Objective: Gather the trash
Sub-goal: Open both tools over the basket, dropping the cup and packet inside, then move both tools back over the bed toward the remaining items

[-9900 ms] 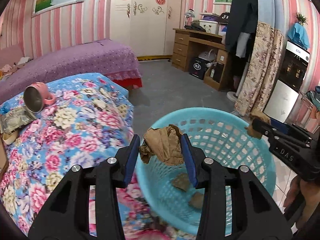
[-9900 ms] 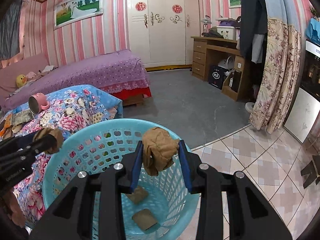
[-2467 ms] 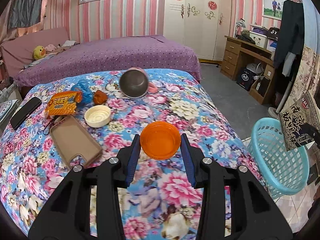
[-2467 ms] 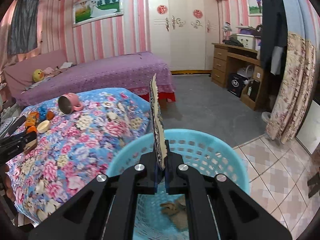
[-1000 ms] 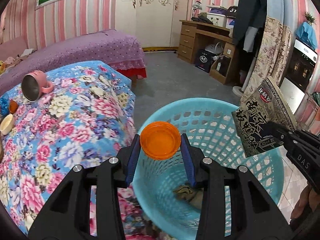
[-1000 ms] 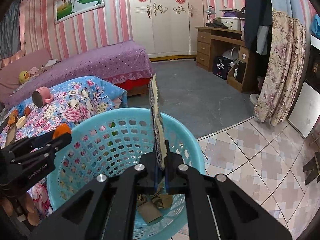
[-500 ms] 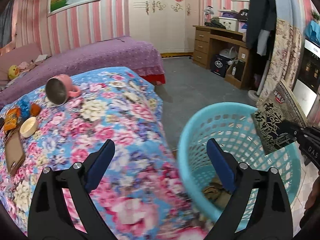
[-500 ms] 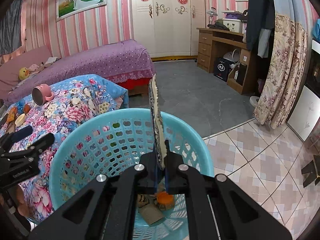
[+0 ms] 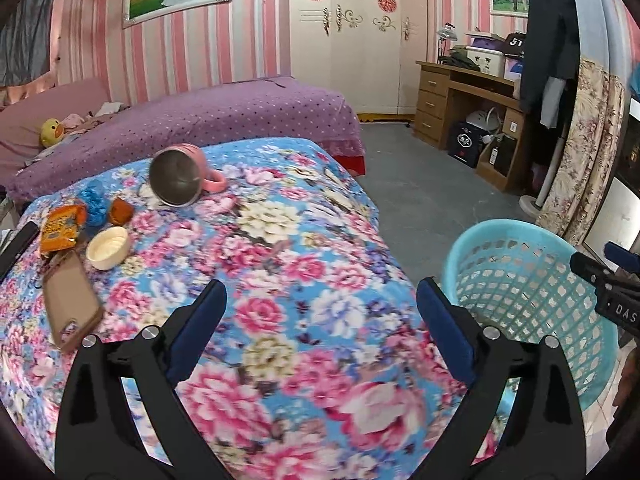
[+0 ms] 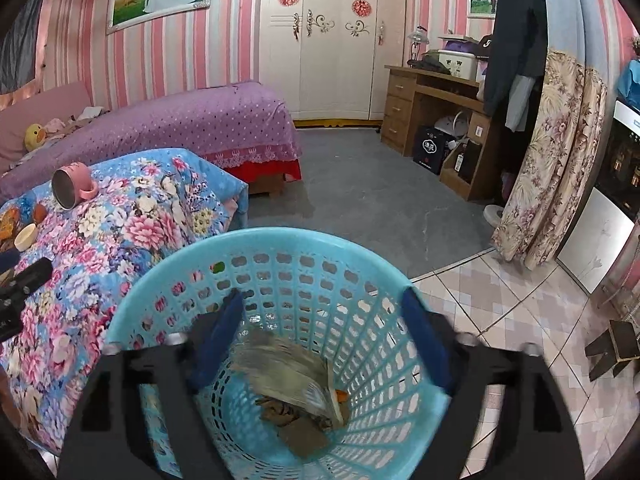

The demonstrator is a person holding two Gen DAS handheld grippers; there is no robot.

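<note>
- While the right claw (image 10: 320, 328) hangs over the basket (image 10: 280, 236), its jaws have just been opening and now stand spread wide with nothing between them; it is blurred in its own view.
- Below it a flat packet (image 10: 288, 372) lies tilted inside the basket on brown scraps (image 10: 300, 436), with a bit of orange (image 10: 340, 395) showing at its edge.
- The left claw (image 9: 320, 312) is released too, jaws far apart and empty, over the floral cloth (image 9: 280, 240) of the bed.
- From the left view the basket (image 9: 520, 232) stands just beside the bed's corner, at the right, with the right claw's tip (image 9: 600, 272) over its far rim.
- Well apart from the left claw, at the far left of the cloth, lie a tipped pink mug (image 9: 180, 180), a white cup (image 9: 108, 248), an orange wrapper (image 9: 60, 228), a blue wad (image 9: 94, 204), a brown lump (image 9: 121, 211) and a brown phone case (image 9: 72, 304).
- A dark flat thing (image 9: 18, 242) sits at the cloth's left edge; what it is I cannot tell.
</note>
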